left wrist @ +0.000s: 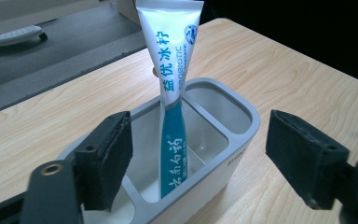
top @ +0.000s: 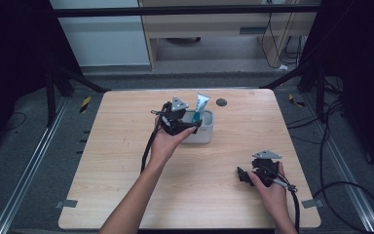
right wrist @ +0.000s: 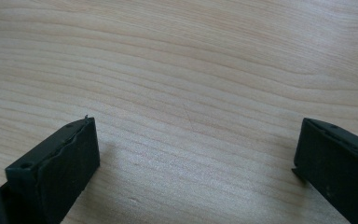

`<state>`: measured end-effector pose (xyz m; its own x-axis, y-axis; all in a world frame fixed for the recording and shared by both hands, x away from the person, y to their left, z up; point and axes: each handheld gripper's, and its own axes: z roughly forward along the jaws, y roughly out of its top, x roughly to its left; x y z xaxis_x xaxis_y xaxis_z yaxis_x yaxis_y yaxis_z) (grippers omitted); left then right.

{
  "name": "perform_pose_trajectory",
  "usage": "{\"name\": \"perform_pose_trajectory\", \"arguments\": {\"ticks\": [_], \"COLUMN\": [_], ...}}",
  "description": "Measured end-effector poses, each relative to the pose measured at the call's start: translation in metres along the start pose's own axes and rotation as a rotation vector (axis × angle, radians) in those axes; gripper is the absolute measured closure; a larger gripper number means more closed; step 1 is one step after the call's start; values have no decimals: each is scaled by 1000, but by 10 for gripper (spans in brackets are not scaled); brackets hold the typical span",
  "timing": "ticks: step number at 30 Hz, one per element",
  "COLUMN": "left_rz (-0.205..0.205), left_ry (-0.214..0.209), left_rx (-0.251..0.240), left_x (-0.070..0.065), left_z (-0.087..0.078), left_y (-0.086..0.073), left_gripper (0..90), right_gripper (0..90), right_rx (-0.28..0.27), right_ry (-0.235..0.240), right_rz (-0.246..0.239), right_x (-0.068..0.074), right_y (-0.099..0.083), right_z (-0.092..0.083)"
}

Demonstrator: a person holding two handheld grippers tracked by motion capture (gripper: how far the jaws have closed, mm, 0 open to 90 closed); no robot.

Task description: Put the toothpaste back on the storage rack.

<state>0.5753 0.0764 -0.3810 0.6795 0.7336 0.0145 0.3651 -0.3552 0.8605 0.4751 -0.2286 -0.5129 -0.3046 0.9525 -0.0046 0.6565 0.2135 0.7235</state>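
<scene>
While its jaws stand spread, the left gripper (left wrist: 198, 163) flanks a tube (left wrist: 172, 84), apart from it, upright in the middle slot of a white holder (left wrist: 242, 135). Tube reads "PROBIOTIC" plus Chinese characters. Right gripper (right wrist: 196, 163), spread over bare table (right wrist: 191, 70), sits near the near-right edge.

Lab rig; black frame (top: 185, 9), floor rails (top: 27, 170), loose cables (top: 350, 195)
</scene>
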Motion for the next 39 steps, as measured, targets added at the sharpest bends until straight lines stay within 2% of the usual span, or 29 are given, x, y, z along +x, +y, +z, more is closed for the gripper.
{"name": "perform_pose_trajectory", "arguments": {"ticks": [7,16,25,31,39], "left_rz": [2,19,61,79,70], "left_ry": [-25,-27,5,17,41], "left_rx": [23,34,71,109,153], "left_x": [-2,2,5,10,22], "left_z": [-8,-29,-53,-62,-72], "left_y": [0,-6,-18,-31,-54], "left_gripper": [84,58,53,45,41], "right_gripper": [4,5,5,5,5], "right_rx": [0,0,-1,-1,-1], "right_ry": [0,-5,-5,-5,-5], "right_rz": [0,4,3,4,3], "right_x": [0,1,1,1,1], "right_y": [0,0,0,0,0], "right_z": [0,0,0,0,0]}}
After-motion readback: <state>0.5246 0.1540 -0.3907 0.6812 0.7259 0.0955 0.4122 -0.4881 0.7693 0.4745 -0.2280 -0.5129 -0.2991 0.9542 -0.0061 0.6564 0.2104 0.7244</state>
